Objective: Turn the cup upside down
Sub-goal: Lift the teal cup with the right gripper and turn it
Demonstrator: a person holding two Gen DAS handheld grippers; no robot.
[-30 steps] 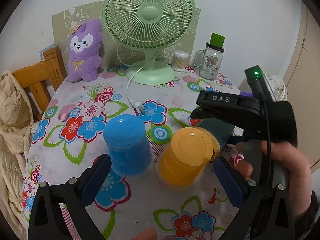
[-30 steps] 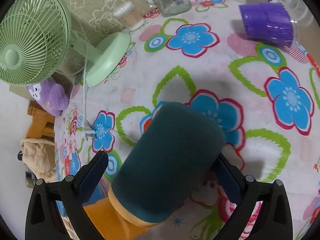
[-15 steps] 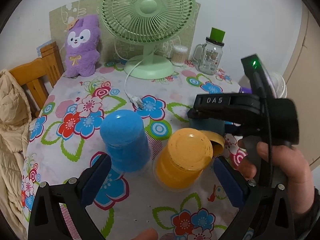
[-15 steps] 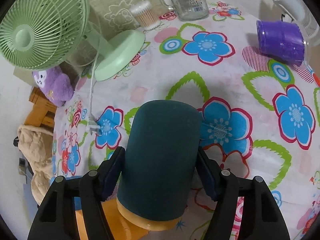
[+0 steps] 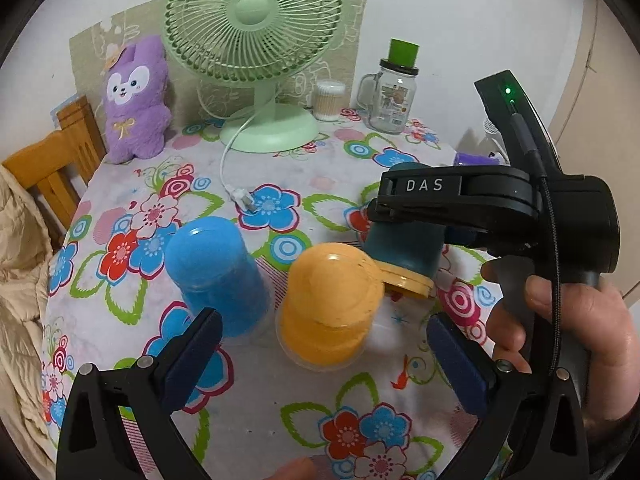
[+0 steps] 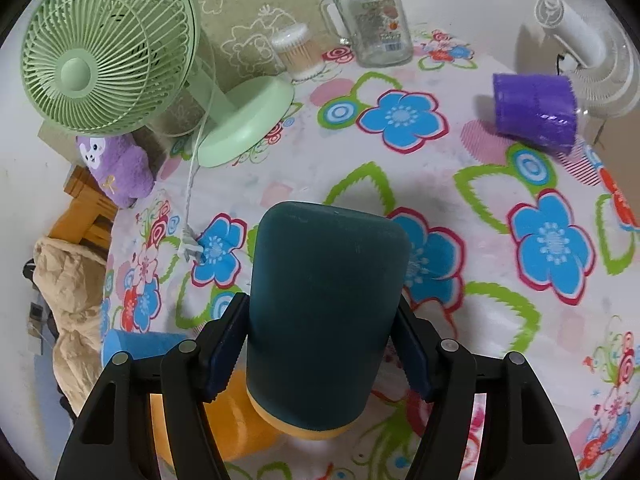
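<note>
— What containers are seen, and what is held in them?

— A glass mason jar (image 6: 372,20) with a green lid is seen well beyond the right gripper (image 6: 320,346); no contents can be made out. A clear tub of cotton swabs (image 6: 298,52) is placed just beside it. A blue cup (image 5: 216,276) and a yellow cup (image 5: 330,300) are stood mouth-down between the fingers of the left gripper (image 5: 320,350), their insides hidden. A purple cup (image 6: 534,114) is laid on its side far ahead and to the right of the right gripper.

— How is the dark teal cup oriented?

— The dark teal cup (image 6: 324,316) is held with its closed base pointed away from the right wrist camera and its yellow-lined rim turned toward it. Its long axis is run roughly along the fingers. From the left wrist view, it (image 5: 404,246) is seen tilted, rim low and just above the floral tablecloth (image 5: 280,380), close to the yellow cup.

— Where is it placed relative to the tools?

— It is clamped between both pads of the right gripper, near the rim. The left gripper is spread wide, nothing being touched by it; the teal cup is set ahead and to its right.
</note>
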